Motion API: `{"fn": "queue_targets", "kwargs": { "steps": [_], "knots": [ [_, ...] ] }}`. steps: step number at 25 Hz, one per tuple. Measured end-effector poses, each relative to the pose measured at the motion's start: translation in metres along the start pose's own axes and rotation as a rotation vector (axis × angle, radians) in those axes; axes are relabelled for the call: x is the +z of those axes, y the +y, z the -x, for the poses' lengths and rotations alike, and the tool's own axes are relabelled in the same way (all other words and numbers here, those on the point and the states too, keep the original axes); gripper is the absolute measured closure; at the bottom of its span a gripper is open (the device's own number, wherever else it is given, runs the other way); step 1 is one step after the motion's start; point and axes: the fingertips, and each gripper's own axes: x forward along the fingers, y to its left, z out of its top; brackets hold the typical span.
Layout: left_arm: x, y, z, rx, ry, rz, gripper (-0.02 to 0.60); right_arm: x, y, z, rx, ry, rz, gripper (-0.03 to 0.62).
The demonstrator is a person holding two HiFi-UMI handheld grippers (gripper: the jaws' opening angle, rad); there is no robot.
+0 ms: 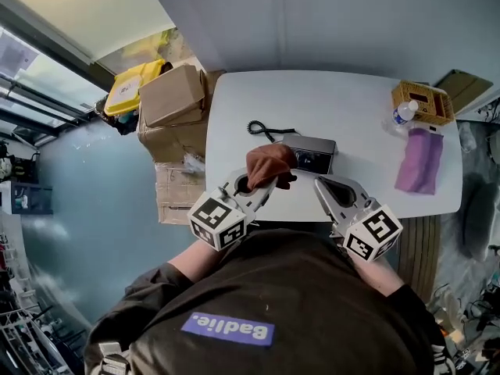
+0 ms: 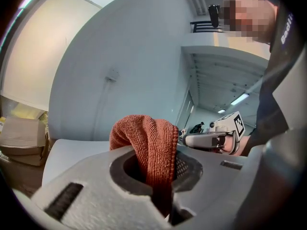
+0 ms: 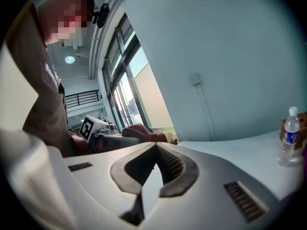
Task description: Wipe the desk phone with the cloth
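A grey desk phone (image 1: 312, 154) with a black coiled cord (image 1: 262, 129) lies at the near middle of the white table (image 1: 344, 100). A rust-brown cloth (image 1: 269, 165) bunches over the phone's left end. My left gripper (image 1: 262, 184) is shut on the cloth (image 2: 148, 147), which stands up in a fold between its jaws. Just right of it, over the table's near edge, my right gripper (image 1: 323, 183) has its jaws together with nothing in them (image 3: 156, 148). Neither gripper view shows the phone.
A purple cloth (image 1: 419, 161) hangs over the table's right side. Behind it stand a wicker box (image 1: 423, 101) and a water bottle (image 1: 404, 112) (image 3: 289, 137). Cardboard boxes (image 1: 172, 100) and a yellow item (image 1: 133, 84) crowd the floor left of the table.
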Motion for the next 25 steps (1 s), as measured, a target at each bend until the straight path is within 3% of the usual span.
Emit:
{"fn": "queue_targets", "kwargs": {
  "steps": [9,25],
  "knots": [
    [0.025,-0.021,0.013,-0.068,-0.061,-0.009,0.537,0.004,0.015,-0.01,0.012,0.004,0.029,0.568],
    [0.022,-0.03,0.008,-0.123,-0.06,-0.036,0.537,-0.004,0.026,-0.011,0.007,0.008,0.056,0.568]
  ]
}}
